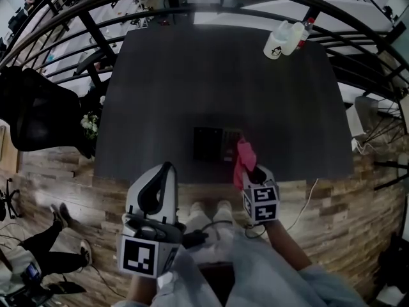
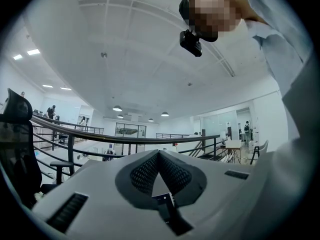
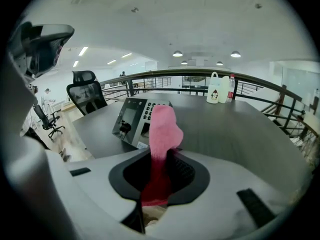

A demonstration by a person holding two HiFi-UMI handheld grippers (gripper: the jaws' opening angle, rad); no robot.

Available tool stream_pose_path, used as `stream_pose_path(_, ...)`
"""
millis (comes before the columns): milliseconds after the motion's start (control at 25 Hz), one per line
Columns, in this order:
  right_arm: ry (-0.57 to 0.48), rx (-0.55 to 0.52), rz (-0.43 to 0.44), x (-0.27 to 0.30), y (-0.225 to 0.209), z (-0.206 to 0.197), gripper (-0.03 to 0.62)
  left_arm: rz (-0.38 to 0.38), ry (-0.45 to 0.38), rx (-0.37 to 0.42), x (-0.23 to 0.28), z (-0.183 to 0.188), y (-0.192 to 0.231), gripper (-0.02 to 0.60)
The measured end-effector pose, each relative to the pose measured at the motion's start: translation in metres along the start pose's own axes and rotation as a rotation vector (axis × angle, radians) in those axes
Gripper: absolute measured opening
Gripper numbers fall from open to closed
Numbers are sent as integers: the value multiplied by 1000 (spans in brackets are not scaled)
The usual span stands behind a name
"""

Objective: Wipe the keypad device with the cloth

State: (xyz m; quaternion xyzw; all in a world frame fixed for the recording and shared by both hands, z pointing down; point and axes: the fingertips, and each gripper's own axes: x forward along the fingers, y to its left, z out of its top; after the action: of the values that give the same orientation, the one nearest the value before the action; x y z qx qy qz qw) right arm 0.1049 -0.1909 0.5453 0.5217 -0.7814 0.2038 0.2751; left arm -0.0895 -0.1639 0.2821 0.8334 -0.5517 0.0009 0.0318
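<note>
Right gripper: jaws closed on the pink cloth. The lower part is pinched between the pads and the free end stands up above the jaws and flops a little to the right.

Left gripper: jaws together at the tips with nothing between them. It is tilted up toward the ceiling, away from the work. In the head view it sits lower left, off the table edge.

Keypad: centre of the head view, on the dark table near its front edge. In the right gripper view it is left of centre, just behind the cloth, with its sloped face toward the camera, a screen on the left and keys on the right. I cannot tell whether cloth and keypad are touching.

Handling, as a judgement:
- The cloth is soft, light and limp. It will fold and drag rather than push, so the loose end has to be laid flat on the face before stroking.
- The keypad looks like a rigid plastic housing, light enough to slide on the smooth top under a sideways wipe.
- The keys and small front parts could snag the fabric.
- To steady the keypad, the free gripper should press on a side or back edge of the casing, not on the screen or keys.

Two bottles stand at the upper right, well apart from the work.
</note>
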Motion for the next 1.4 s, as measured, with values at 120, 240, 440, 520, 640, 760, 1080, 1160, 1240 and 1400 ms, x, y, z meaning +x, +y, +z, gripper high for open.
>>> stream_pose_path(120,-22,-25,9,-13,1,9,74,-11,-4,1,4,1,-2,3)
stream_pose_path(240,-59,-34,7,-26,1,22,74,-22,-9,0,7,0,-4,3)
stream_pose_path(440,-112,-27,-17,-43,-7,48,74,-40,-20,2,16,2,-9,3)
stream_pose_path(520,-148,-28,-24,-50,-9,61,74,-45,-19,5,19,2,-11,3)
stream_pose_path(640,-206,-30,-19,-60,-8,80,74,-51,-22,12,23,3,-13,3)
stream_pose_path(760,-272,-56,-24,-70,-8,102,74,-54,-32,14,27,6,-13,3)
stream_pose_path(1080,-455,-90,-21,-101,2,166,74,-55,-59,29,31,15,-13,3)
stream_pose_path(1160,-483,-90,-18,-107,4,176,74,-55,-68,32,32,17,-13,3)
stream_pose_path(1240,-510,-82,-16,-112,5,186,74,-53,-75,37,32,19,-13,3)
stream_pose_path(1400,-557,-71,-12,-119,8,205,72,-46,-83,47,32,23,-11,3)
